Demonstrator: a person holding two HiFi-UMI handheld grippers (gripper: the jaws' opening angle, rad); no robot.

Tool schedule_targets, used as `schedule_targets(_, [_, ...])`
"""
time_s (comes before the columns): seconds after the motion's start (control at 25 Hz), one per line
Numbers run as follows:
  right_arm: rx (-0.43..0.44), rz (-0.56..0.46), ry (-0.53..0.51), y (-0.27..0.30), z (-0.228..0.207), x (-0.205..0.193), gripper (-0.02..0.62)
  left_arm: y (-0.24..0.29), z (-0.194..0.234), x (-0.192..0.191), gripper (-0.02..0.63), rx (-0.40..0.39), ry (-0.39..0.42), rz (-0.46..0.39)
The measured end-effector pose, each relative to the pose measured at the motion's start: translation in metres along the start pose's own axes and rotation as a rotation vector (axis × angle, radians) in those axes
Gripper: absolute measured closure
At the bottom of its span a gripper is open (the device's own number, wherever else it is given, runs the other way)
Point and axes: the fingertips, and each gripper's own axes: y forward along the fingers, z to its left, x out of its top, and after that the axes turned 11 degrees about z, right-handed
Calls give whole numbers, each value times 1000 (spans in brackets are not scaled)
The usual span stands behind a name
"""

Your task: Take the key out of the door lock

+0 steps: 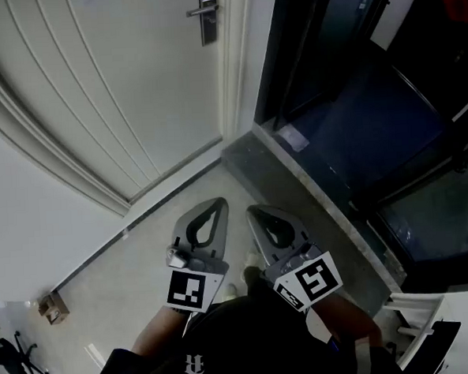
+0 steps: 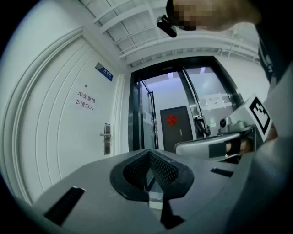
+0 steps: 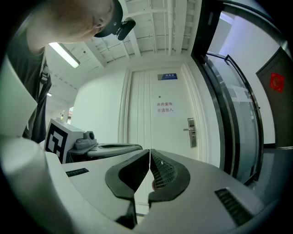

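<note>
A white panelled door (image 1: 109,87) stands ahead, far from both grippers. Its metal lock plate with a lever handle (image 1: 205,14) sits at the door's right edge, also seen as the lock plate (image 2: 106,138) and the lock plate (image 3: 192,132). Any key in it is too small to make out. My left gripper (image 1: 215,202) and right gripper (image 1: 254,212) are held side by side at waist height, pointing toward the door. The left gripper (image 2: 149,161) has its jaws pressed together with nothing between them. The right gripper (image 3: 149,157) is likewise shut and empty.
Right of the door is a dark-framed glass partition (image 1: 355,96) above a grey stone threshold (image 1: 297,178). A paper notice (image 3: 165,107) and a blue plate (image 3: 170,76) hang on the door. A small brown box (image 1: 53,305) lies by the left wall.
</note>
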Motion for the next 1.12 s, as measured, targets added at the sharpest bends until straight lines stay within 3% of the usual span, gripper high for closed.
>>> schedule_targets(0.12, [29, -3, -7, 30, -21, 2, 580, 28, 16, 1, 600, 35, 75, 6])
schedule_targets(0.4, [111, -35, -49, 89, -97, 23, 580, 116, 50, 19, 600, 105, 105, 15])
schedule_targets(0.76, [184, -83, -63, 156, -200, 59, 580, 234, 103, 40, 600, 197, 51, 51])
schedule_targets(1.12, [131, -120, -25, 171, -260, 70, 580, 306, 138, 56, 600, 153, -106, 0])
